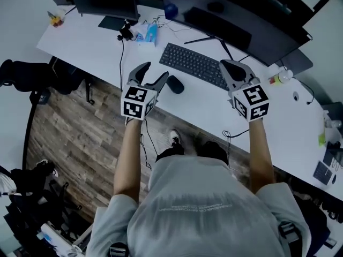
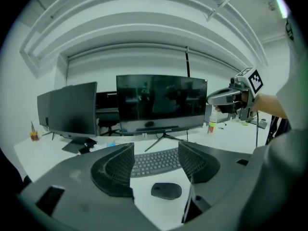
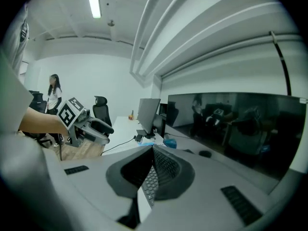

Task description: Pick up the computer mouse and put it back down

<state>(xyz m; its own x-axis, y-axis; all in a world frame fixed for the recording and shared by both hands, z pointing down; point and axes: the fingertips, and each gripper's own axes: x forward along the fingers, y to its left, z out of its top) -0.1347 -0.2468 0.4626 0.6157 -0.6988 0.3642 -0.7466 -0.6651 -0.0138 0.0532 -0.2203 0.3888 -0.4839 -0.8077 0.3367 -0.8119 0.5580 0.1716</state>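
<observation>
While left hand-held gripper [image 2: 156,150] gapes, mouse [image 2: 166,191] lies beside.

black mouse [image 1: 174,84], dark grey keyboard [image 1: 194,64], white desk [image 1: 96,42]; black-and-white square markers on left cube [image 1: 139,101], right cube [image 1: 252,101].

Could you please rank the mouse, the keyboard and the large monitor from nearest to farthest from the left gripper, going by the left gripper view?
1. The mouse, on the desk just ahead of the left gripper.
2. The keyboard, beyond the mouse.
3. The large monitor, at the desk's back.
</observation>
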